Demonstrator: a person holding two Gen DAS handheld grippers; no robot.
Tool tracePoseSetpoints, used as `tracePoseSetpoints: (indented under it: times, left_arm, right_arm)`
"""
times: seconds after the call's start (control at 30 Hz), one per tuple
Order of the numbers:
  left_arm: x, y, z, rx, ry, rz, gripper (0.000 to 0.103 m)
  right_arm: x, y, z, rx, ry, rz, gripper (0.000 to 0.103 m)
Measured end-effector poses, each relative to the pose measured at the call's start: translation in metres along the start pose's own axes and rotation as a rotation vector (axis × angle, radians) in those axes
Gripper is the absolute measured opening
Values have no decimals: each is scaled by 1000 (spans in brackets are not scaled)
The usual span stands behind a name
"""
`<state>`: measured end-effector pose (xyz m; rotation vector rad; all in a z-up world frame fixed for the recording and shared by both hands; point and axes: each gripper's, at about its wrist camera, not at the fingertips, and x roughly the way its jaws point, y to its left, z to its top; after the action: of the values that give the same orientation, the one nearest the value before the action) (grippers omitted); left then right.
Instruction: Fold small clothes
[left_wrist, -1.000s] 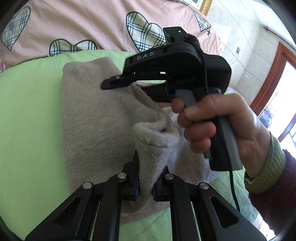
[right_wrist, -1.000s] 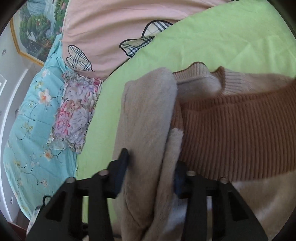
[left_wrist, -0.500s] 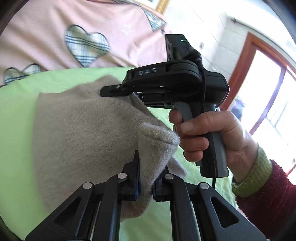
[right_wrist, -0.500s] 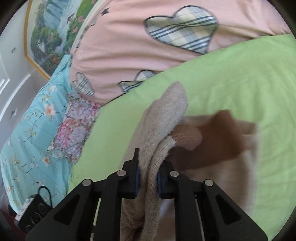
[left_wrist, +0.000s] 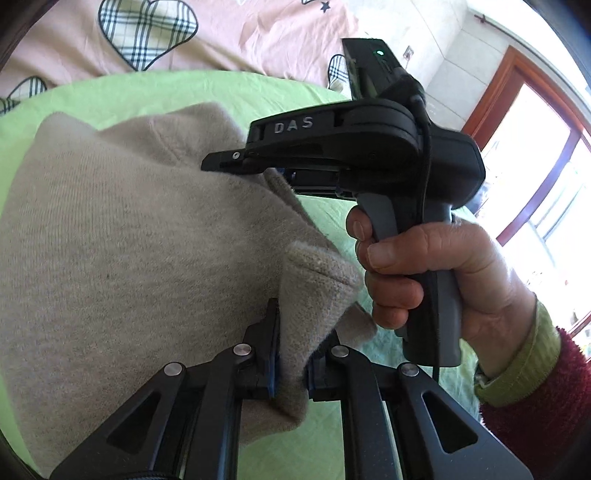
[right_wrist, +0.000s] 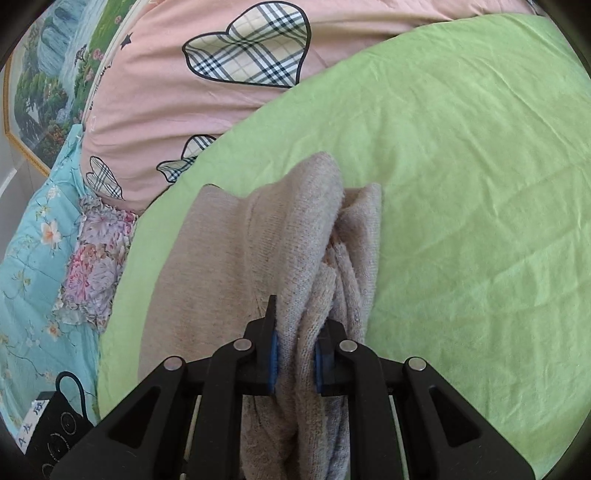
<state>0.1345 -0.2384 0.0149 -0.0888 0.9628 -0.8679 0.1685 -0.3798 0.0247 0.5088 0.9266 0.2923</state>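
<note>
Gripping the beige sweater (left_wrist: 122, 240), both tongs hide its pinched edges.

Bright window glare; fisheye-warped edges

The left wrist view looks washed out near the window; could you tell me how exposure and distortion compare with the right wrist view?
Left wrist view: the window is blown out to white, while the beige sweater stays sharp. Right wrist view: even light, no glare, green sheet well exposed. Both show fisheye bending and dark corners.
</note>
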Motion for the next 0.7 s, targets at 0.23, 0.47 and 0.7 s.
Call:
tracePoseSetpoints:
  times: [0.23, 0.47, 0.7]
  left_arm:
    - [-34, 6, -5, -23, 19, -25, 22]
    - [-81, 38, -10, -85, -43, 11, 52]
    - [-101, 109, 9, -240, -87, 126, 74]
  right_arm:
    - [-17, 6, -8, -14, -44, -57, 34]
    - [-41, 4, -31, 13, -57, -76, 65]
    - [-50, -10, -42, 91, -45, -29, 71]
